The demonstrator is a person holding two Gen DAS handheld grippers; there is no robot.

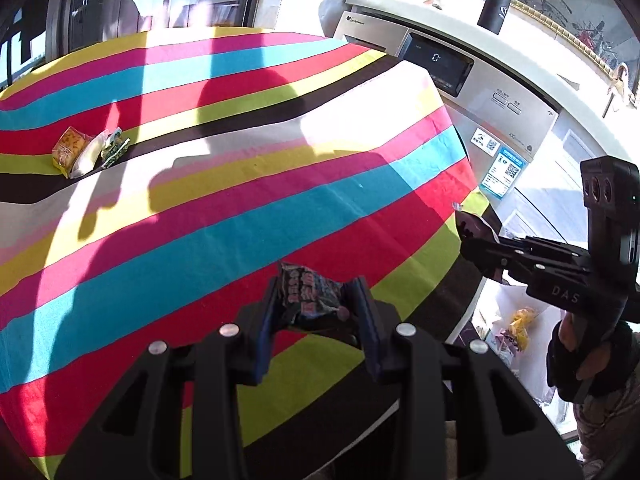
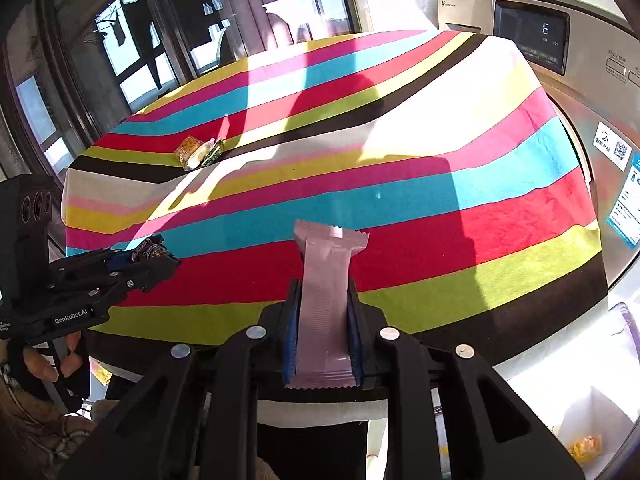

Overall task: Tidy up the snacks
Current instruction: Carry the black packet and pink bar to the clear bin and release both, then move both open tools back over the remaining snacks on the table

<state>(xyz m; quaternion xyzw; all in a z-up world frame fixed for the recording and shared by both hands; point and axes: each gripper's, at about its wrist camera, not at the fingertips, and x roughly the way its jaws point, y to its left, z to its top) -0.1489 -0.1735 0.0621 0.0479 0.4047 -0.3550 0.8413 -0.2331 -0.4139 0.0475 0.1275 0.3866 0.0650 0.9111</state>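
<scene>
My left gripper [image 1: 316,300] is shut on a dark snack packet [image 1: 310,294] with red print, held over the near edge of the striped tablecloth [image 1: 240,208]. It also shows in the right wrist view [image 2: 160,258] at the left. My right gripper [image 2: 322,312] is shut on a long pale pink snack bar [image 2: 326,300], upright between the blue pads. It shows in the left wrist view [image 1: 466,232] at the right, past the table's edge. Three small snacks lie together far left on the cloth: an orange packet [image 1: 68,150], a white one [image 1: 90,154], a green one [image 1: 114,148].
A silver washing machine [image 1: 480,100] stands right of the table. A white bin with snack bags [image 1: 516,328] sits below the table's right edge. Windows lie behind the table. A black bottle [image 1: 496,4] stands on the counter.
</scene>
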